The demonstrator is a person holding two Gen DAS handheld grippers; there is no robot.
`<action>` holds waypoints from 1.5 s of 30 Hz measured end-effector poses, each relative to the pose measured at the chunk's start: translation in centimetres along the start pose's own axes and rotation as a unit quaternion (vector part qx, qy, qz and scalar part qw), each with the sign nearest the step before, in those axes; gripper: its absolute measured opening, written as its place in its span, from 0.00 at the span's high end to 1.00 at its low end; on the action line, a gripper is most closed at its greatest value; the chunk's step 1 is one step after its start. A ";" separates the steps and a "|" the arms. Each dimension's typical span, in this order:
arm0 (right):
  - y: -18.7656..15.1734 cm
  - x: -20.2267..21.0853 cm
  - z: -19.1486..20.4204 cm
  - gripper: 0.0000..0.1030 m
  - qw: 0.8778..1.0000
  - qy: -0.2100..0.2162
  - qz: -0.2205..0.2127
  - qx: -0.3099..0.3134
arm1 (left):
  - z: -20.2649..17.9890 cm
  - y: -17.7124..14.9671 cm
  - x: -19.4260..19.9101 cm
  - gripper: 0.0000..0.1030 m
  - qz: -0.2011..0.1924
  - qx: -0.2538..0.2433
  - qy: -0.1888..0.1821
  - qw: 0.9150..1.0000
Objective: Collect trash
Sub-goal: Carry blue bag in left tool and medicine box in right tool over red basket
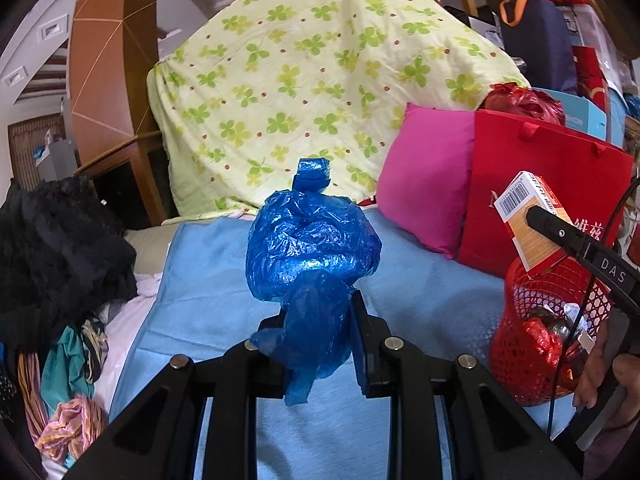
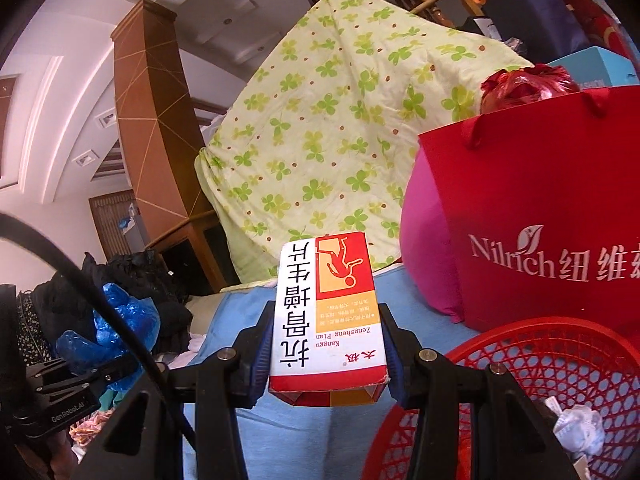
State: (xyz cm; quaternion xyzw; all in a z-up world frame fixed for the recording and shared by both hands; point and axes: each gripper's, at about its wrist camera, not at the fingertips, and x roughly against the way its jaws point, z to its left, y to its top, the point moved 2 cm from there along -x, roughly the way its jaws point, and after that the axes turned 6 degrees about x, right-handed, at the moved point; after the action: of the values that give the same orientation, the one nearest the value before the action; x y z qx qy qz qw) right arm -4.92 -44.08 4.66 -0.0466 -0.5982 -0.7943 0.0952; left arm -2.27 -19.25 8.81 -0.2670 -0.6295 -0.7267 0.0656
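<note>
My left gripper (image 1: 320, 344) is shut on a crumpled blue plastic bag (image 1: 312, 248) and holds it up above the light blue bed cover (image 1: 208, 288). The bag also shows at the left of the right wrist view (image 2: 120, 320). My right gripper (image 2: 326, 352) is shut on a white, red and orange medicine box (image 2: 328, 312), held upright. In the left wrist view the box (image 1: 528, 216) hangs just above a red mesh basket (image 1: 532, 344) that holds red wrappers and crumpled paper. The basket's rim (image 2: 520, 344) sits at the lower right of the right wrist view.
A red paper gift bag (image 2: 540, 220) and a pink cushion (image 1: 424, 184) stand behind the basket. A folded clover-print quilt (image 1: 320, 80) leans at the back. Dark and mixed clothes (image 1: 60, 248) pile up on the left of the bed.
</note>
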 end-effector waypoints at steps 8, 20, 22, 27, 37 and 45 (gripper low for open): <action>0.4 1.0 -2.2 0.52 1.000 -0.006 -0.007 -0.016 | -2.5 0.3 0.3 0.75 -0.004 -0.022 -0.008 1.000; 0.8 2.2 -4.0 0.52 0.999 -0.007 -0.016 -0.030 | -5.1 0.5 0.5 0.75 -0.005 -0.043 -0.018 0.999; 0.8 2.3 -4.2 0.52 0.999 -0.008 -0.018 -0.031 | -5.6 0.5 0.5 0.75 -0.005 -0.047 -0.019 0.999; 0.9 2.6 -4.8 0.52 0.999 -0.010 -0.018 -0.038 | -6.1 0.3 0.4 0.75 -0.003 -0.051 -0.022 0.998; 0.8 2.9 -5.2 0.52 0.999 -0.010 -0.019 -0.041 | -6.7 0.4 0.1 0.75 0.000 -0.058 -0.026 0.998; 0.7 3.5 -5.5 0.52 0.998 -0.015 -0.021 -0.049 | -7.0 0.3 0.0 0.74 0.002 -0.062 -0.029 0.998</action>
State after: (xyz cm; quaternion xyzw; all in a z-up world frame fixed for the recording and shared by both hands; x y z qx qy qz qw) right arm -7.95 -49.88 4.43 -0.0504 -0.5607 -0.8237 0.0671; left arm -4.25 -25.94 8.60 -0.2926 -0.5841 -0.7565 0.0317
